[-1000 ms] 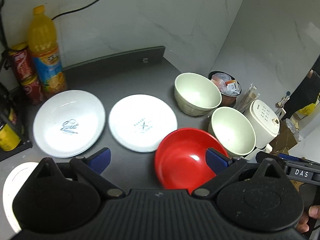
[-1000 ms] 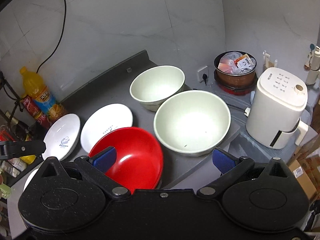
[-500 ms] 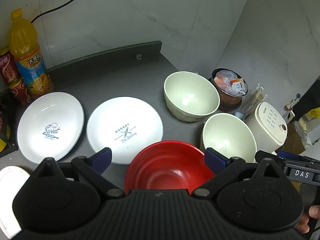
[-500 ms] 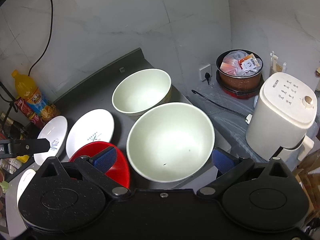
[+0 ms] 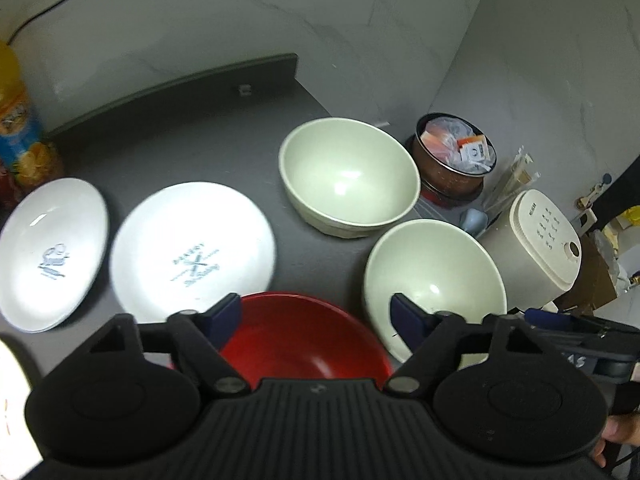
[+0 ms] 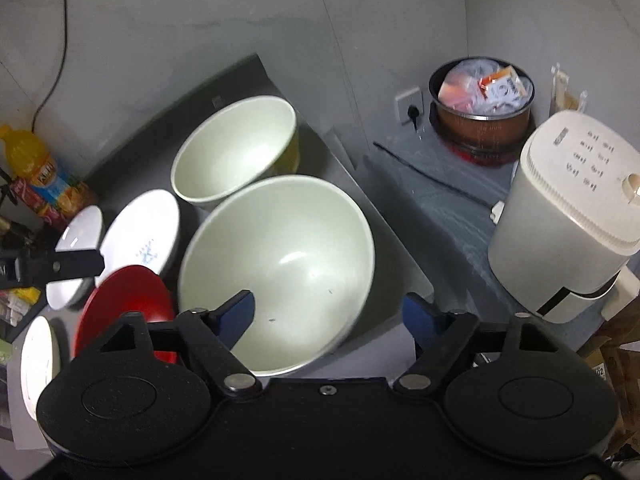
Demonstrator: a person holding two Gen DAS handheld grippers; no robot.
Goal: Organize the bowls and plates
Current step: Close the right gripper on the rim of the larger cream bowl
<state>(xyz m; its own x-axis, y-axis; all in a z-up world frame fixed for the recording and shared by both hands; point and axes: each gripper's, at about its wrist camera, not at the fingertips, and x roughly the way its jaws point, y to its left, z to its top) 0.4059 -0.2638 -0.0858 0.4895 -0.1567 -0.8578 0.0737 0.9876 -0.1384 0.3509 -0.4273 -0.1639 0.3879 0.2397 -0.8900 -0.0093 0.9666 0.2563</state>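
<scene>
On the dark counter a red bowl lies under my open left gripper, framed between its blue fingertips. Two white plates rest to its left. Two pale green bowls stand to the right, the near one and the far one. My right gripper is open over the near green bowl, its left fingertip above the bowl's inside and its right fingertip beyond the rim. The red bowl and the far green bowl show too.
A white kettle-like appliance and a brown pot of packets stand lower, right of the counter edge. A juice bottle and cans stand at the far left. Another white plate lies at the near left. A wall socket holds a cord.
Both grippers have moved forward and down. The red bowl now sits closer under the left gripper, and the near green bowl has come between the right gripper's fingers. No dish has shifted.
</scene>
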